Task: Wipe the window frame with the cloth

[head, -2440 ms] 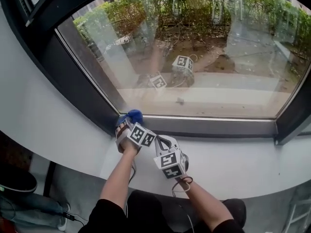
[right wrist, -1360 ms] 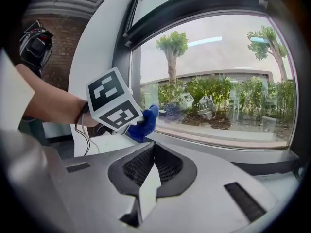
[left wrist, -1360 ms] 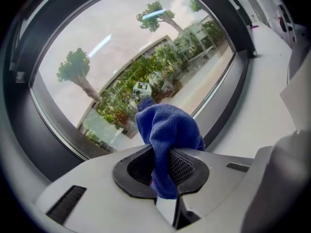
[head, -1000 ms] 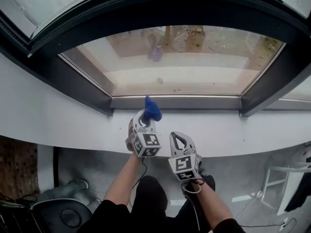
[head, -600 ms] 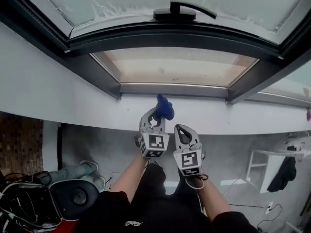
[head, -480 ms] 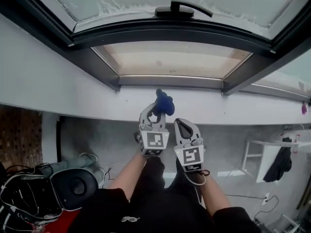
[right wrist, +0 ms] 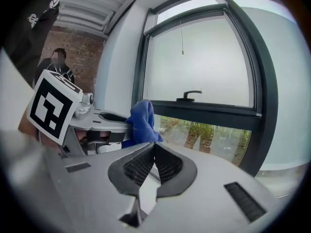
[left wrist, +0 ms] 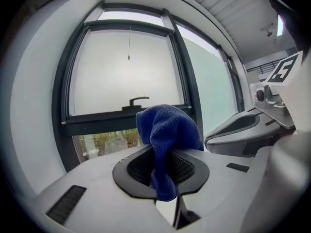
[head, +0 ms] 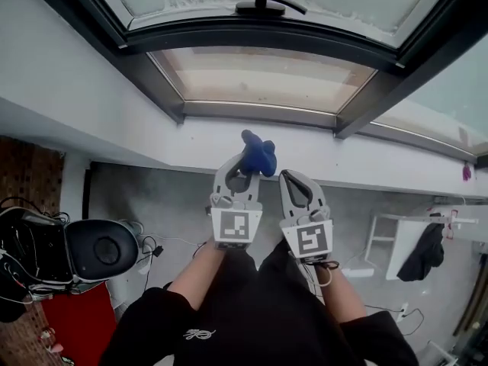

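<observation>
A blue cloth [head: 258,155] sticks up from my left gripper [head: 239,175], whose jaws are shut on it. In the left gripper view the cloth [left wrist: 167,135] hangs bunched between the black pads of the left gripper [left wrist: 165,168]. My right gripper [head: 290,180] sits close beside it on the right, shut with nothing between its jaws. Both are held in the air, short of the dark window frame [head: 259,113]. Above the lower pane is a sash with a black handle [head: 263,7]. The right gripper view shows the cloth [right wrist: 143,119] left of the right gripper [right wrist: 153,160], and the window frame [right wrist: 209,111] beyond.
A white sill and wall [head: 152,139] run under the window. A black rounded seat [head: 99,247] and cables lie on the floor at the left, with a white rack and dark clothes [head: 415,242] at the right. A person [right wrist: 58,64] stands at the far left.
Both grippers have pulled back from the frame's lower left corner, and the cloth is off it. The head view has swung down, so the floor and the upper sash show.
</observation>
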Demonstrator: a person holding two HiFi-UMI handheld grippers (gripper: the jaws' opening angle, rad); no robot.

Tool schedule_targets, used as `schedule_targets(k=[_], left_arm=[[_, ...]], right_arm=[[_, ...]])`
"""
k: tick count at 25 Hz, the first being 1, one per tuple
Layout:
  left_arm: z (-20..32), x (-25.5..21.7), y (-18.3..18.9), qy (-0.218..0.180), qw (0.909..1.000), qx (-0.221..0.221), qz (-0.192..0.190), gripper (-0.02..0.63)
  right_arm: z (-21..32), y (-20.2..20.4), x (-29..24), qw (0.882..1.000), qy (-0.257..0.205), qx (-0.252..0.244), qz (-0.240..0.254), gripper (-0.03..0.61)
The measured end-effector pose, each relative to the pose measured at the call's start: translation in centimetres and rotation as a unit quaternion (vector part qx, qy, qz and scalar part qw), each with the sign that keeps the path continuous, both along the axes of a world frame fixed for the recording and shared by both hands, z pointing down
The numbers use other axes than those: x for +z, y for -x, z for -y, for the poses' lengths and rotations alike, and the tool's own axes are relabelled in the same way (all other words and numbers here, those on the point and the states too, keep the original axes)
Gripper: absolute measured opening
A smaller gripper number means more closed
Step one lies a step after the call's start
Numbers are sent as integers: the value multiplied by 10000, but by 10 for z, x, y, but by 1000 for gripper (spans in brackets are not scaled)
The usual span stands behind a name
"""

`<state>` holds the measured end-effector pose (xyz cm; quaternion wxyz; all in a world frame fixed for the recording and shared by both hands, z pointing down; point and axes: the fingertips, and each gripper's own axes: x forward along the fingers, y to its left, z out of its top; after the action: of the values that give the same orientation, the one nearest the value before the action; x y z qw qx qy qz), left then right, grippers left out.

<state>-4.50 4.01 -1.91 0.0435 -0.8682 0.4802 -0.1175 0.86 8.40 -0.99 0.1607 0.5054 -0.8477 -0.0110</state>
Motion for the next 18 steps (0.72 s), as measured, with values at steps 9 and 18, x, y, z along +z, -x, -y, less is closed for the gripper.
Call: schedule_targets(k=[9, 18], left_arm=[[-82, -41, -74, -147, 9967, -259, -756, 57], [-114, -38, -127, -115, 9968, -223, -759, 56]], right_arm=[[-65, -82, -35, 9991, -338, -224, 130, 6], [-85, -135, -34, 9984, -508, -176, 168, 6]])
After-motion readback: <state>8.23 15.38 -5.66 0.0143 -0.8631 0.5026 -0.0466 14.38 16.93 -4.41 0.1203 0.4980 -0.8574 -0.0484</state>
